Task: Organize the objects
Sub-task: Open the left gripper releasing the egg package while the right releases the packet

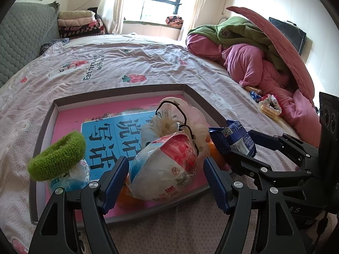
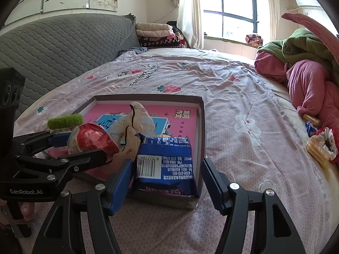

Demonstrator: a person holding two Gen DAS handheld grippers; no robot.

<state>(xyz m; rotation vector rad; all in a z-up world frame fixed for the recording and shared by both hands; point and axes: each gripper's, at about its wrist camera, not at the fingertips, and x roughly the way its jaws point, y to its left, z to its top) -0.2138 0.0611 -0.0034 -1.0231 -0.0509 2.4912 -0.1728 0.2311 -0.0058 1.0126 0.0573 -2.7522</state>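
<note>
Sunlit bedroom, with a bed [image 1: 148, 63] under a pale printed sheet carrying a shallow tray [image 1: 118, 92] lined in pink. At the tray's left end a green hair tie [image 1: 57, 155] rests on a small blue packet [image 1: 70, 180]. Next comes a red-and-white snack bag [image 1: 167, 169], lying between the spread fingers of the left hand-held gripper [image 1: 167, 182]; its pads stand clear of the bag on both sides, gripping nothing. Behind it sits a crumpled clear bag [image 1: 169, 118]. At the tray's right edge a blue snack packet [image 2: 165, 165] leans inside the rim, between the wide-open jaws of the right hand-held gripper [image 2: 165, 184], pads not pressing it. Far right, biscuits [image 2: 317, 148] lie beside pink bedding [image 2: 307, 89].
</note>
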